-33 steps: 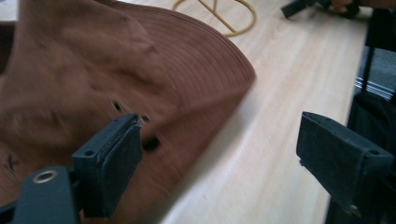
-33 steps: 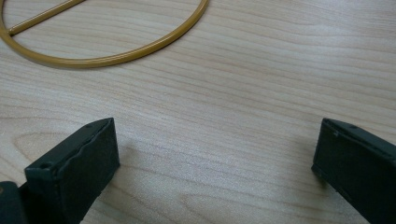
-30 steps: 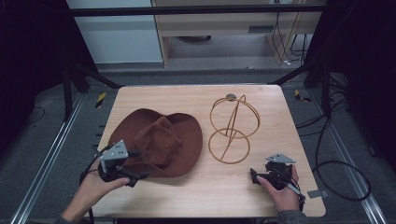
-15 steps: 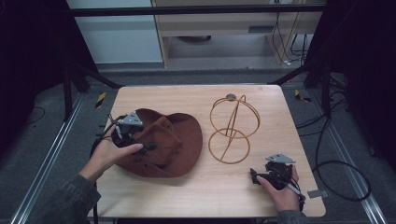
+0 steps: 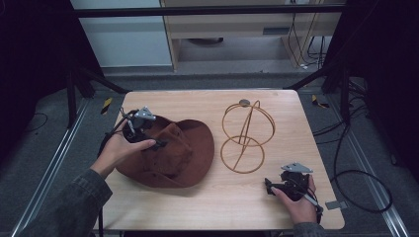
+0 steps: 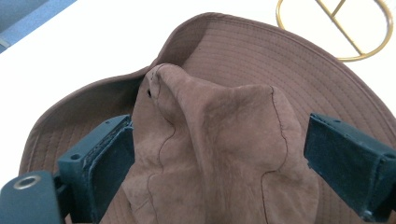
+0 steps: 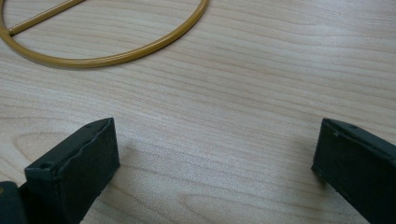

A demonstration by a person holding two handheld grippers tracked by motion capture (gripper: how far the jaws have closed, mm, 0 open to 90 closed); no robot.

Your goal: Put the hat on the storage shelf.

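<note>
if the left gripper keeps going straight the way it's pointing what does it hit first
Most likely the crown of the brown hat. The left gripper stands open with the crown between its jaws, the pads apparently not pressing it. Beyond lies the brim, then the gold wire stand.

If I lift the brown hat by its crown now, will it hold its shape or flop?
Probably flops: the brown hat has a creased, dented crown and a wavy brim. It looks like light, suede-like cloth, so slipping seems unlikely. The left tool straddles the crown, open.
</note>
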